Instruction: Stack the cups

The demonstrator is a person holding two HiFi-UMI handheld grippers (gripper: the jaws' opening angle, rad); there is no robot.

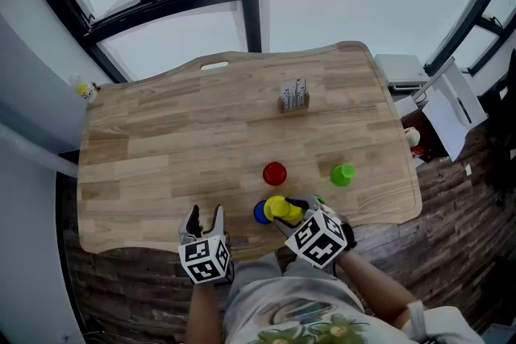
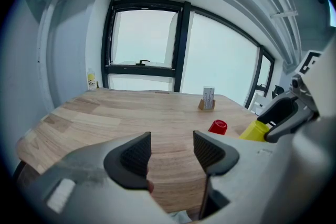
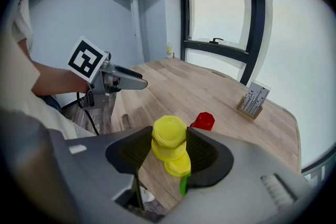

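A yellow cup [image 3: 168, 135] sits upside down between the pads of my right gripper [image 3: 167, 150], which is shut on it. In the head view this yellow cup [image 1: 277, 207] hangs near the table's front edge, right next to a blue cup [image 1: 260, 212]. My right gripper [image 1: 293, 210] comes at it from the right. A red cup [image 1: 274, 172] stands upside down a little further in, and a green cup [image 1: 343, 174] stands to the right. A sliver of green [image 3: 184, 185] shows under the right jaw. My left gripper [image 1: 202, 218] [image 2: 170, 152] is open and empty, left of the cups.
A small wooden card holder [image 1: 294, 97] stands at the middle back of the wooden table [image 1: 161, 141]. A little yellow bottle [image 1: 85, 90] sits on the sill at the far left. White boxes and papers [image 1: 439, 97] lie beyond the table's right edge.
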